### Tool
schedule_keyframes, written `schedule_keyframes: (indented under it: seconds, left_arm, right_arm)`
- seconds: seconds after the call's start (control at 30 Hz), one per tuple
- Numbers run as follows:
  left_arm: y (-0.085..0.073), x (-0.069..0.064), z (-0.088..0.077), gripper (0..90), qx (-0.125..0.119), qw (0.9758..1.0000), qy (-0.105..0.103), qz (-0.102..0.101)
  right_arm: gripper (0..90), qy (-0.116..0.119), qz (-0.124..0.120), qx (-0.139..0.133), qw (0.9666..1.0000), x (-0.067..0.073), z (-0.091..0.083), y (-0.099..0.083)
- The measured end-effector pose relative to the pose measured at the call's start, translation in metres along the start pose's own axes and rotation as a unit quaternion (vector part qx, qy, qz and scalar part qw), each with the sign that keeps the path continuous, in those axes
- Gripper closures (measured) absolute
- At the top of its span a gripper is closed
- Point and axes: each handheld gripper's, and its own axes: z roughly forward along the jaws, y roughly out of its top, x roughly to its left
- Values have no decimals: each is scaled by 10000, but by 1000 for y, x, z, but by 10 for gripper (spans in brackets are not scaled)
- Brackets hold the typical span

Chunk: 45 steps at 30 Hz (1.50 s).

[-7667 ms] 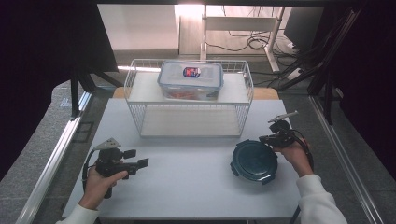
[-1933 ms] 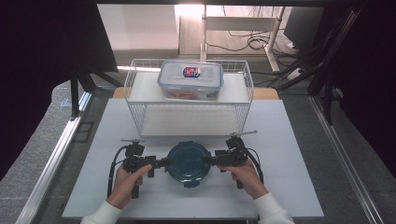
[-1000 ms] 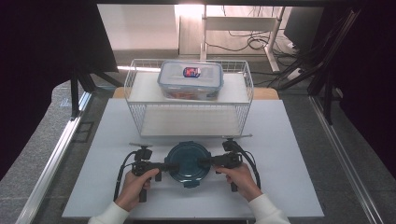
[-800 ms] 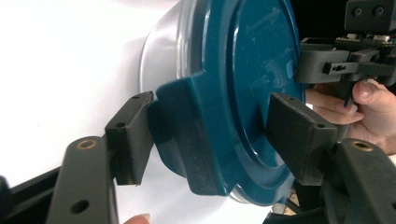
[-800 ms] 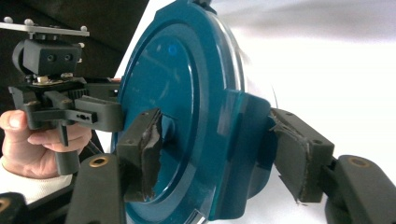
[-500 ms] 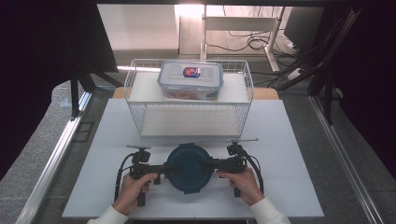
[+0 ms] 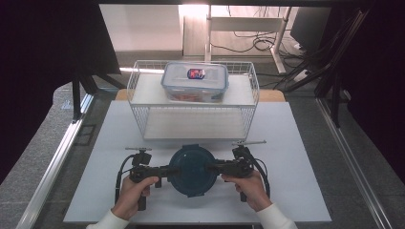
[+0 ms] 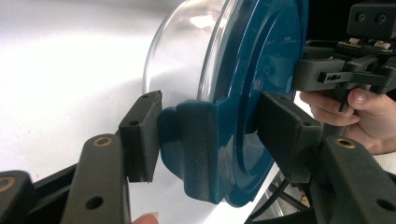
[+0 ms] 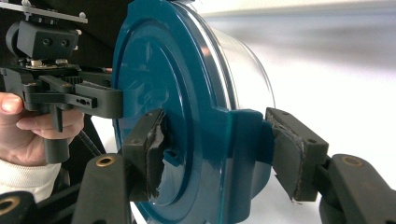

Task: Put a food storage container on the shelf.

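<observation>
A round glass container [image 7: 193, 170] with a dark teal lid sits front and centre in the high view, held between both grippers. My left gripper [image 7: 168, 170] is shut on the lid's left latch tab, and my right gripper [image 7: 216, 168] is shut on the right tab. In the left gripper view, the teal tab [image 8: 201, 140] is clamped between the pads of my left gripper [image 8: 210, 140], with the clear bowl [image 8: 182, 60] beyond. In the right gripper view, my right gripper [image 9: 224, 154] pinches the opposite tab [image 9: 243, 140]. The container seems slightly off the white table [image 7: 296, 157].
A white wire rack [image 7: 143, 102] stands at the back of the table. On its top shelf rests a clear rectangular food box [image 7: 195, 81] with a grey-blue lid. Bare table lies to either side of the hands, and dark floor surrounds the table.
The container went from the right side to front centre. Both grippers closed on its lid tabs, and in the last second it looks larger, as if raised.
</observation>
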Motion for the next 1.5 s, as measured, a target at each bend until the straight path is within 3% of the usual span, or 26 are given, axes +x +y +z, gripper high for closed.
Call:
schedule_keyframes:
  seconds: [0.37, 0.7, 1.03, 1.5]
  left_arm:
    - [4, -9, -6, 415, -72, 9998, -41, 154]
    - [17, -17, -11, 413, -172, 9993, -49, 341]
    - [37, -27, -11, 411, -182, 9984, -97, 533]
    - [75, -53, -35, 411, -402, 9955, -89, 853]
  right_arm:
    - [398, -42, -210, -159, 9996, 11, -9, 5]
    - [398, -111, -356, -329, 9988, 20, -17, 14]
    - [398, -206, -419, -447, 9979, 23, -29, 29]
    - [398, -252, -660, -750, 9947, 47, -47, 64]
